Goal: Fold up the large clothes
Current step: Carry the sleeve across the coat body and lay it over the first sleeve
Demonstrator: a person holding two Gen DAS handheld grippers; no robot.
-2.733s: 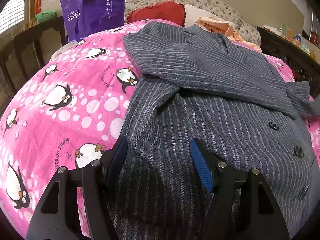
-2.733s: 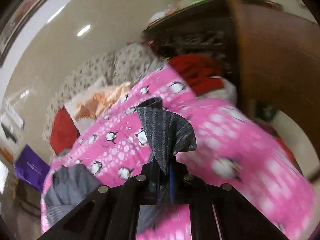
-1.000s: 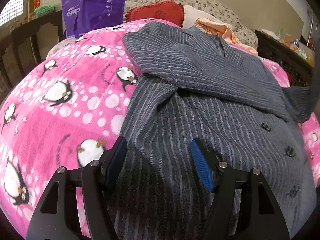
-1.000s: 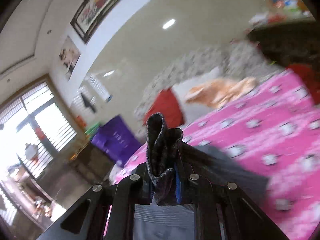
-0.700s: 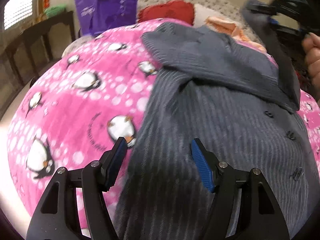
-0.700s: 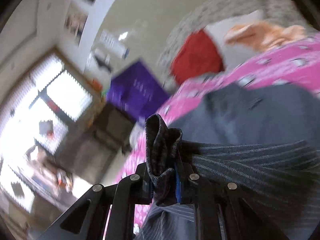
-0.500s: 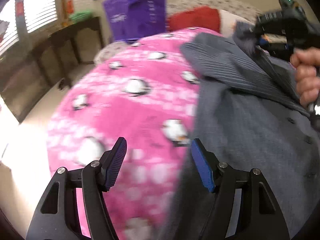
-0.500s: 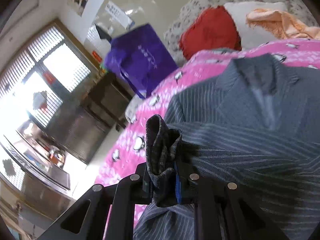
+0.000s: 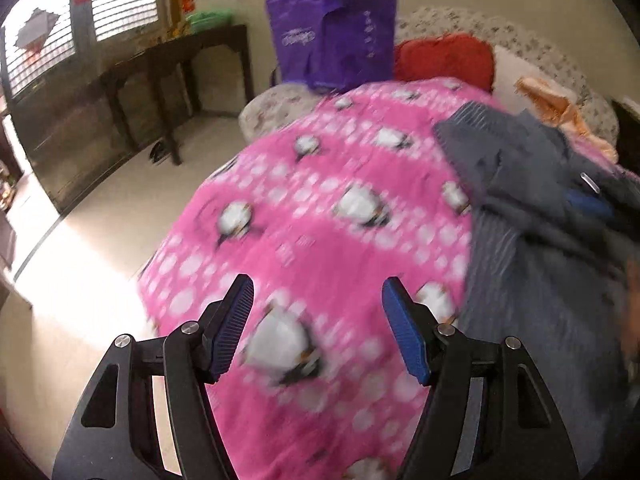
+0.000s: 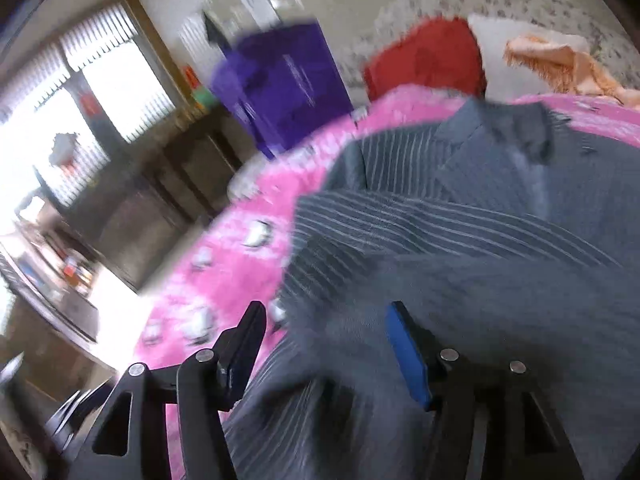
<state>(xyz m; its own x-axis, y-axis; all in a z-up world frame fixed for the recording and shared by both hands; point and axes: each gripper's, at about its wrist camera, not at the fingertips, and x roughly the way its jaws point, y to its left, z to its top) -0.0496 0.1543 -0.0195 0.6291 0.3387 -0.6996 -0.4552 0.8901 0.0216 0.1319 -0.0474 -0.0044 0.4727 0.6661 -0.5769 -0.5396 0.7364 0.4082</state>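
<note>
Left gripper [image 9: 318,330] spread wide over the pink blanket [image 9: 320,208]; right gripper [image 10: 324,344] released, jaws apart above the grey jacket [image 10: 480,240].

Jacket [image 10: 460,240] on blanket [image 9: 320,208], bag [image 9: 332,32] behind

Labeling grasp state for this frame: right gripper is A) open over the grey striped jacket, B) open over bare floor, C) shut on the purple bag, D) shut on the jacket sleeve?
A: in the right wrist view the right gripper has its jaws spread apart with nothing pinched between them, and the grey striped jacket fills the view just beyond and beneath them, lying on the pink penguin blanket.
</note>
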